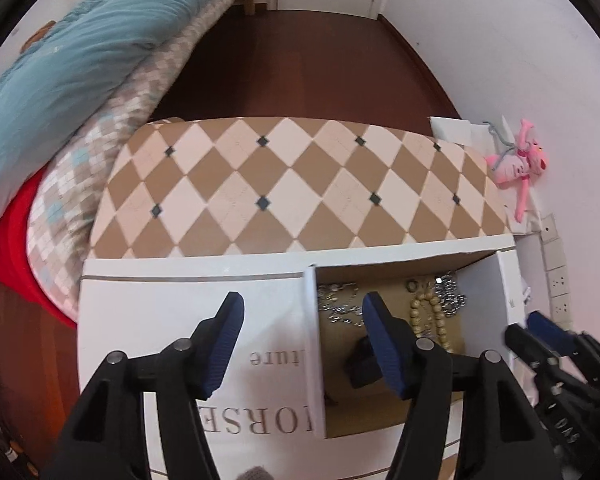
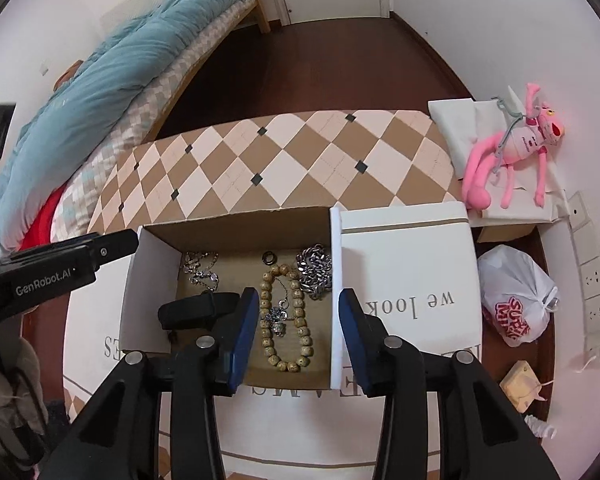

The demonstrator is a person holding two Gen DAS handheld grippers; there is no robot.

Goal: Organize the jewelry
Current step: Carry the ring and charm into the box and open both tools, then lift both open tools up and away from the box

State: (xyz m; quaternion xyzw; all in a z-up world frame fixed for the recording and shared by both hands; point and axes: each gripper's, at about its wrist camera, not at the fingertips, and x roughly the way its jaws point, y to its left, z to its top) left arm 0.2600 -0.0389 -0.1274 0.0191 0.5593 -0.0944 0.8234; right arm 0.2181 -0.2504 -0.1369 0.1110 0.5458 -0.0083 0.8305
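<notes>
One open cardboard box [image 2: 236, 224] is seen on the patterned surface [image 2: 300, 160]. Inside it lie one bead bracelet [image 2: 296, 320], long axis running away from the camera, two silver chains [image 2: 314, 270], one small ring [image 2: 269, 257] and one black case [image 2: 188, 312]. Left claw [image 1: 304, 344] and right claw [image 2: 298, 340] are held moderately wide, gripping nothing.

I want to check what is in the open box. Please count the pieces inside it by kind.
Wooden bead strand: 1
Silver chain pieces: 3
Small dark ring: 1
Black object: 1
Total: 6
</notes>
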